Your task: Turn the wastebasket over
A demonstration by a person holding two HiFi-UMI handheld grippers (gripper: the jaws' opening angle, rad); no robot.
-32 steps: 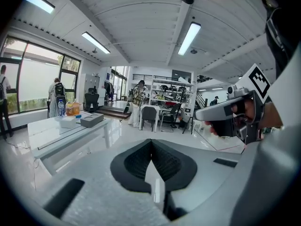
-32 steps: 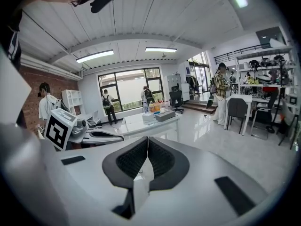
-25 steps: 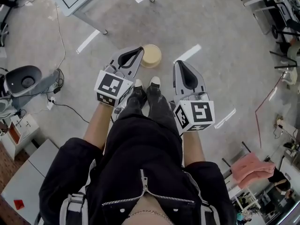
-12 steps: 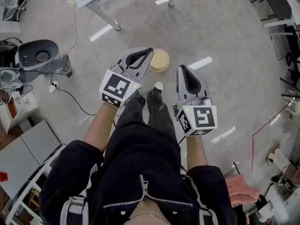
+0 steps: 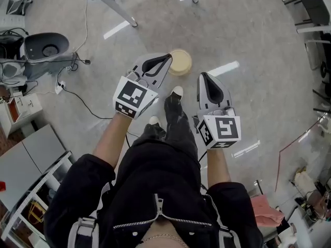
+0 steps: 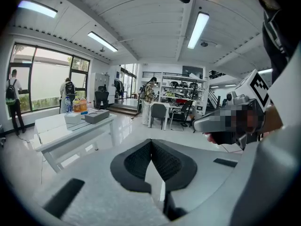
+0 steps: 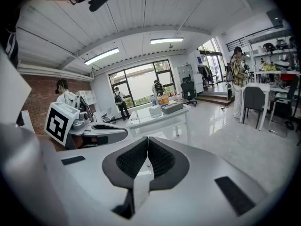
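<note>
Resting on the speckled grey floor ahead of the person's white-toed shoe, the round beige wastebasket shows in the head view alone; the gripper views show ribbed black pads pressed together; the left hand-held gripper and right hand-held gripper are clenched, empty.

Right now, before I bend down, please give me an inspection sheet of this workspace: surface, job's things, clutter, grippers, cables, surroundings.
Surface: grey floor with white tape marks.
Job's things: beige wastebasket stands on the floor ahead of the shoes, untouched.
Clutter: pink cloth at lower right.
Grippers: left hand-held gripper and right hand-held gripper are both shut, nothing between the jaws.
Cables: black cable at left; red cable at right.
Surroundings: white table legs ahead, grey machine at left.
</note>
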